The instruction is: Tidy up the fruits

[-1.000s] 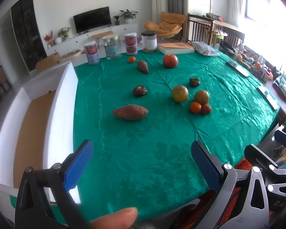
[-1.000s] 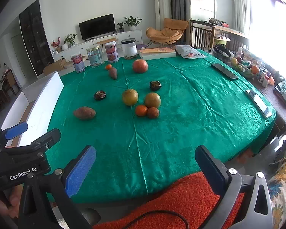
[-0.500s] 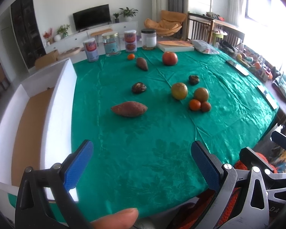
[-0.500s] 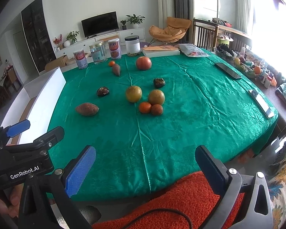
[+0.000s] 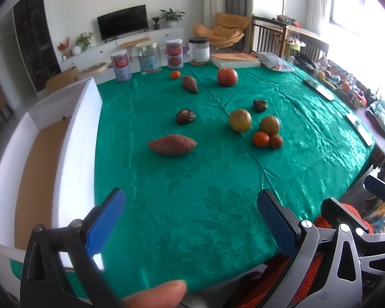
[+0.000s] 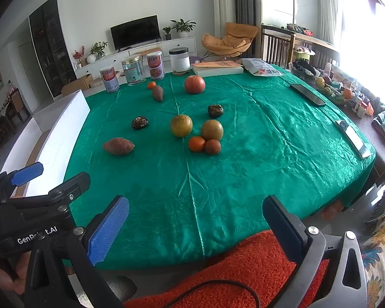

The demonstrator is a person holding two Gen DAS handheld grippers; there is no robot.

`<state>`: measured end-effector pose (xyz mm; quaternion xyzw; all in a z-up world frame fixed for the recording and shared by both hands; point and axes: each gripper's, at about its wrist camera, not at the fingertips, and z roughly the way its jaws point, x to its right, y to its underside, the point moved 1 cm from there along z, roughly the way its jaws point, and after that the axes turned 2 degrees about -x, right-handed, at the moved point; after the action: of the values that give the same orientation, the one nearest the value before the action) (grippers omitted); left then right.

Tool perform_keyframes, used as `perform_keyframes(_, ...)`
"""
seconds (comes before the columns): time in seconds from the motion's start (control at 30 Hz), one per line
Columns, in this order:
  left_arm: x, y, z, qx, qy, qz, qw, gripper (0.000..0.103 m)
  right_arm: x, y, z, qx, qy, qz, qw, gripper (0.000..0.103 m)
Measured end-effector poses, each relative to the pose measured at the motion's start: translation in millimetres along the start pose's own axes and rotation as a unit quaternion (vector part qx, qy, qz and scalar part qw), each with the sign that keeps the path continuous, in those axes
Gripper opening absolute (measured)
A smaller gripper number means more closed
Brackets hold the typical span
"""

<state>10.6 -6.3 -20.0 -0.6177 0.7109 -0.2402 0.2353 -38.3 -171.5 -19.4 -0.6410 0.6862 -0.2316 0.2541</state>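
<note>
Fruit lies scattered on a green tablecloth (image 5: 192, 205). A sweet potato (image 5: 172, 144) sits nearest the left gripper (image 5: 191, 206), which is open and empty above the near table edge. Two yellow-green oranges (image 6: 181, 125) (image 6: 212, 130), a small tangerine (image 6: 196, 143) and a brownish fruit (image 6: 213, 146) cluster mid-table. Further back are two dark fruits (image 6: 140, 122) (image 6: 215, 110), a second sweet potato (image 6: 157, 93), a red fruit (image 6: 194, 84) and a tiny tangerine (image 6: 151, 85). The right gripper (image 6: 196, 213) hangs open and empty over the front edge.
A white foam box (image 5: 71, 141) with a brown floor stands along the table's left side. Several jars and cans (image 5: 147, 60), a book (image 5: 234, 60) and a bag line the far edge. Phones (image 6: 306, 95) lie at the right. An orange rug (image 6: 243, 269) covers the floor below.
Both grippers have tilted and edged slightly forward over the table; the fruit appears a little lower in view. Nothing was grasped or moved.
</note>
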Motion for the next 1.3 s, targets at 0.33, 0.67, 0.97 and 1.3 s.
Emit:
perform_keyframes(0.33,-1,1,0,0.001,0.0,-0.003,1.0,0.102,-1,0,0,0.0,0.0,0.001,1.0,0.103)
perform_keyframes(0.67,-4,1,-1,0.005,-0.001,-0.007,1.0,0.102,6,-21,-14,0.001,0.098,-0.109,0.989,0.103)
perform_keyframes(0.97,-4,0,2,0.003,0.007,-0.022,0.9997,0.102,25,-58,-48,-0.005,0.059,-0.137,0.989,0.103)
perform_keyframes(1.3,-11,0,2,0.004,0.001,-0.027,0.9996,0.102,12,2,22,0.059,-0.052,0.019,0.997,0.103)
